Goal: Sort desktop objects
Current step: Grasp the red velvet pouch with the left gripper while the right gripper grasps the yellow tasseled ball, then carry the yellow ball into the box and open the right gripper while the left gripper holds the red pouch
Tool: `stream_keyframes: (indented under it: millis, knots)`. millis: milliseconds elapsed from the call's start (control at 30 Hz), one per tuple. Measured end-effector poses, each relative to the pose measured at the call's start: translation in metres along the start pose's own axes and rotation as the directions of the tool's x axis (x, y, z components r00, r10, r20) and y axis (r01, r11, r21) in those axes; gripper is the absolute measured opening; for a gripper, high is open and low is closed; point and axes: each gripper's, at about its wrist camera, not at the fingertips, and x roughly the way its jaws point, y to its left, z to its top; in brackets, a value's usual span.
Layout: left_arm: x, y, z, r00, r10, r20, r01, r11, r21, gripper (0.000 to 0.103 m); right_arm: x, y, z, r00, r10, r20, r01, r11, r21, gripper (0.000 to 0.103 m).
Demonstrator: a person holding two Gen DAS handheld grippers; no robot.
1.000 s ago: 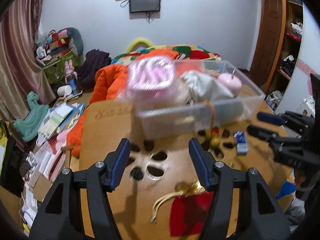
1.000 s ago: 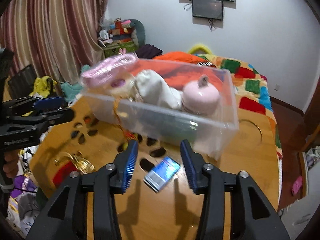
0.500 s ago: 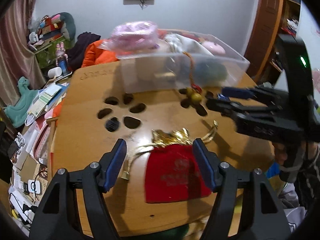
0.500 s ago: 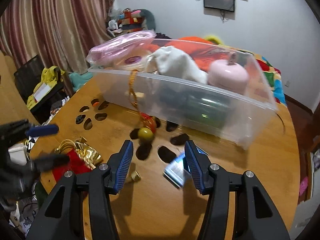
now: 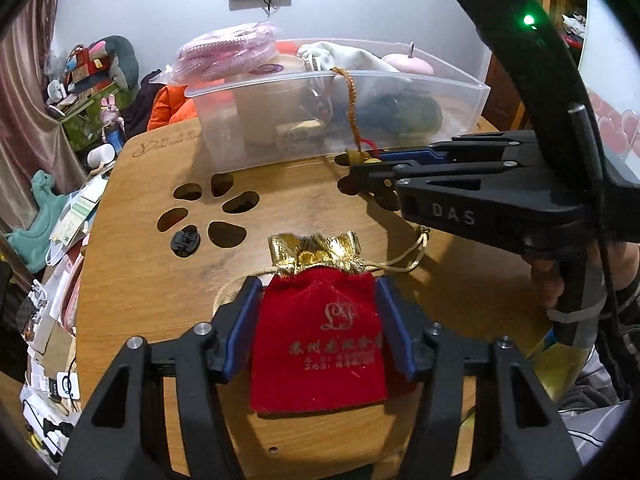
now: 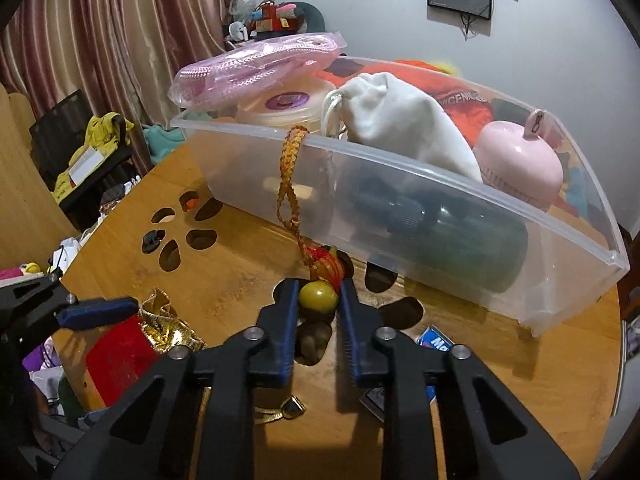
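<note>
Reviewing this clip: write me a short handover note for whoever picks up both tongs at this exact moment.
Right tongs: just closed on the yellow-green bead of the braided charm, whose cord hangs over the clear bin's front rim.
Left tongs: have been closing, straddling the red pouch lying flat on the wooden table; whether the pads press it is unclear.
Done: the bin already holds a white bag, pink apple-shaped item, pink packet and a dark cylinder.
Left: charm and pouch into the bin, then the blue packet and black clip.
</note>
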Motion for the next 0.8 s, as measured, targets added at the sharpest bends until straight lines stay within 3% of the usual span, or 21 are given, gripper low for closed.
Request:
stream_keyframes:
  millis: [200, 267, 367, 800]
  knots:
    - [-0.002, 0.006, 0.001, 1.0, -0.012, 0.011, 0.013, 1.0, -0.025, 0.044, -0.009, -0.001, -0.002, 1.0, 0.022, 0.02, -0.023, 1.0, 0.013, 0.017]
    - [-0.002, 0.009, 0.002, 1.0, -0.025, 0.012, 0.026, 0.999, -0.038, 0.033, -0.015, -0.001, -0.001, 0.999, 0.03, 0.035, -0.03, 0.999, 0.022, 0.017]
    - [-0.004, 0.012, 0.004, 1.0, -0.023, 0.02, 0.024, 0.998, -0.053, 0.026, -0.027, -0.002, 0.0, 0.997, 0.04, 0.065, -0.042, 0.999, 0.032, 0.017]
    - [-0.021, 0.022, 0.021, 0.997, 0.007, 0.078, 0.0, 0.996, -0.085, 0.024, -0.064, -0.003, 0.008, 0.985, 0.046, 0.168, -0.055, 0.997, 0.051, 0.017]
